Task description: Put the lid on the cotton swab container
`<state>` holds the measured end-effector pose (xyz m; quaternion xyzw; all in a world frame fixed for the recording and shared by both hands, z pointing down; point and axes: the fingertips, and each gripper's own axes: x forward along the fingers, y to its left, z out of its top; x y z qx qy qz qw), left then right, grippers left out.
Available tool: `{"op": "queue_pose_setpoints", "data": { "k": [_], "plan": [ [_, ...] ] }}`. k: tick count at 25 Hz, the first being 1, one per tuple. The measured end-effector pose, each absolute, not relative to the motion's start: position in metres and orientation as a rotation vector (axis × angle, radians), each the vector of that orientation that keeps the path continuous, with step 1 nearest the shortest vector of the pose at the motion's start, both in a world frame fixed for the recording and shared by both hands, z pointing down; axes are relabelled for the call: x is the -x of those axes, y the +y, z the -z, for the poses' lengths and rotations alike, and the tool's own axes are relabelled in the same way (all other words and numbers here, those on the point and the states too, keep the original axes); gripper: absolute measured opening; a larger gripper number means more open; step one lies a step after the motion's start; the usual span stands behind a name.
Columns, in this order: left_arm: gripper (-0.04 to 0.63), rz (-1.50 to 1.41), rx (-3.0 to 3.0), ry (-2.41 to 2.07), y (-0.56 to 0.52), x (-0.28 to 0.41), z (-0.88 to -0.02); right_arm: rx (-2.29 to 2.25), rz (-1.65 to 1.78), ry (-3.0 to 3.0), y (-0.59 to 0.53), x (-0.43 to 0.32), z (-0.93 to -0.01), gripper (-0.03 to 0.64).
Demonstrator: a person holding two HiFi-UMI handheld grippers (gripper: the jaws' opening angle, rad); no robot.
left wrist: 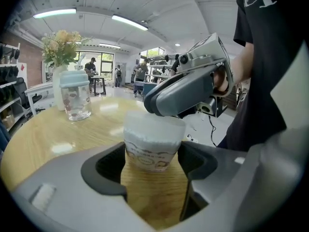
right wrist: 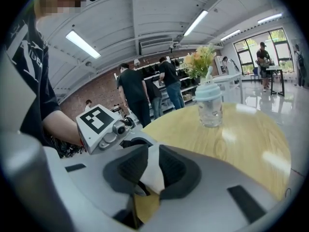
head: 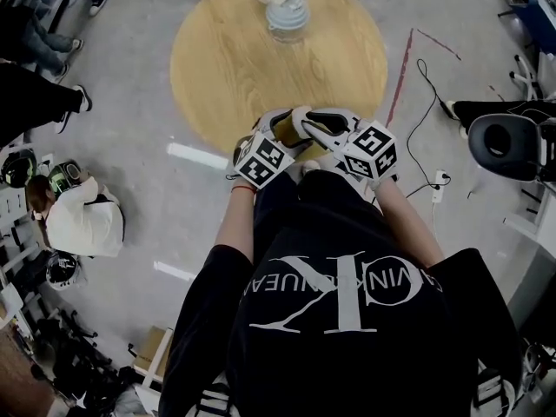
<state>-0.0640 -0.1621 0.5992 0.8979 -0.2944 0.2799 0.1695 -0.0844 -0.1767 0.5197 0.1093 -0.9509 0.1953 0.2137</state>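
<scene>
Cotton swab container [left wrist: 152,154] sits low in the middle of the left gripper view. It is a printed white tub between the spread jaws of the left gripper [left wrist: 153,164], whose pads flank it closely without pressing. Its lid [left wrist: 154,127], a wider milky cap, appears to be on top, though I cannot tell whether it is pushed fully home. The right gripper [right wrist: 150,170] is pinched on a thin white piece, most likely that lid's rim, and reaches in from the upper right of the left gripper view. The job therefore looks nearly done, with only seating the cap and letting go over the wooden surface [head: 226,68] seemingly left. At the top of the head view a jar with a pale blue top [head: 287,17] and a vase of flowers [left wrist: 59,47] stand well apart and block nothing. Cables [head: 423,102] lie on the floor to the right.
</scene>
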Motion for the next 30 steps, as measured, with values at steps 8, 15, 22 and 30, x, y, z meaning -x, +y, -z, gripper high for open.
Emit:
{"op": "queue_pose_setpoints", "data": {
  "k": [8,15,22,30],
  "plan": [
    [0.343,-0.764,-2.564,-0.834,-0.162,0.064,-0.599,-0.33,-0.463,-2.596,-0.173,0.091,-0.523,0.077],
    [0.342,-0.765,-2.564,-0.829,-0.161,0.065,-0.597,-0.343,-0.392,-2.555,-0.172,0.093,-0.523,0.064],
    [0.344,-0.76,-2.562,-0.829,-0.162,0.065,-0.598,-0.323,-0.299,-2.499,-0.172,0.095,-0.525,0.055],
    [0.344,-0.724,-2.548,-0.828,-0.162,0.065,-0.601,-0.308,-0.274,-2.455,-0.171,0.097,-0.526,0.055]
  ]
}}
